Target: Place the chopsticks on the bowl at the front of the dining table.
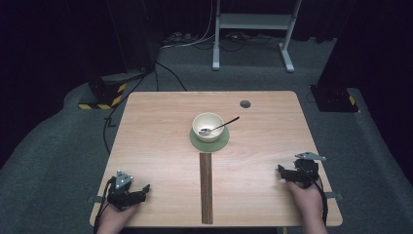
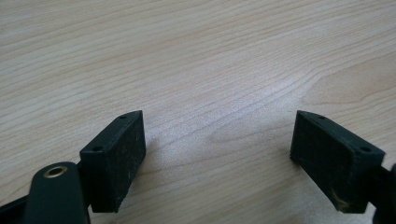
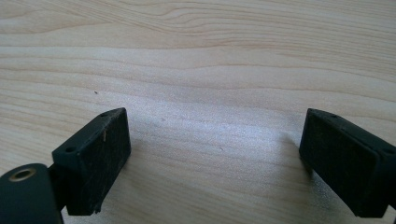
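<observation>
A cream bowl with a spoon in it stands on a green coaster at the table's centre. Well apart from it, the left gripper rests near-left, the right gripper near-right; both stand wide with nothing between the jaws.

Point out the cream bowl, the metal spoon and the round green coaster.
Cream round bowl (image 1: pixel 206 129): high view, on its near outer wall.
Shiny metal spoon (image 1: pixel 227 123): high view, on the handle where it crosses the bowl's rim.
Round green coaster (image 1: pixel 209 145): high view, on the near edge showing beneath the bowl.
</observation>
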`<state>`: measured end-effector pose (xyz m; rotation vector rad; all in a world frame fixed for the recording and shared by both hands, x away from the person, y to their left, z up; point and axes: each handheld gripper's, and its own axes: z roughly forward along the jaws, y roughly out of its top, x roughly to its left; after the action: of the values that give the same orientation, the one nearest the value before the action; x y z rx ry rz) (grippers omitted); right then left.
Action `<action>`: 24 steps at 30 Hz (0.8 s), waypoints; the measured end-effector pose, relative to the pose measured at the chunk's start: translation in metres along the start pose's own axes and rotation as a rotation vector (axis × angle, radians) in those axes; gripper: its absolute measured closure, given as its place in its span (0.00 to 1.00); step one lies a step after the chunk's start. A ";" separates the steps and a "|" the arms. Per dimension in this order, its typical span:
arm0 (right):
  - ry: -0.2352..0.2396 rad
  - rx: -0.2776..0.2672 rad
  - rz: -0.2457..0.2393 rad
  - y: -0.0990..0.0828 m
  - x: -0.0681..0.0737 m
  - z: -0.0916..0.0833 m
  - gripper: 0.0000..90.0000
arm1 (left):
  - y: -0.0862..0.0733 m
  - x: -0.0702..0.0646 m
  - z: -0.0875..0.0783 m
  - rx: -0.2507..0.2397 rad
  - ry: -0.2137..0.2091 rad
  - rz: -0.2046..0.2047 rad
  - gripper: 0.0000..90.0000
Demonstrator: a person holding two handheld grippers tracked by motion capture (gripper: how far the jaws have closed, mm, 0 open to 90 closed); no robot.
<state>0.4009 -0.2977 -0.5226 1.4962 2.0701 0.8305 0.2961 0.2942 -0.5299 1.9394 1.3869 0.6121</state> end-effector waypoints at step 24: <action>0.053 -0.034 -0.048 -0.001 0.003 -0.015 0.14 | 0.001 -0.001 0.001 0.008 -0.026 0.018 0.16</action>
<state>0.3893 -0.2987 -0.5123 1.4149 2.1109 0.8922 0.2968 0.2926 -0.5301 1.9612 1.3589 0.5883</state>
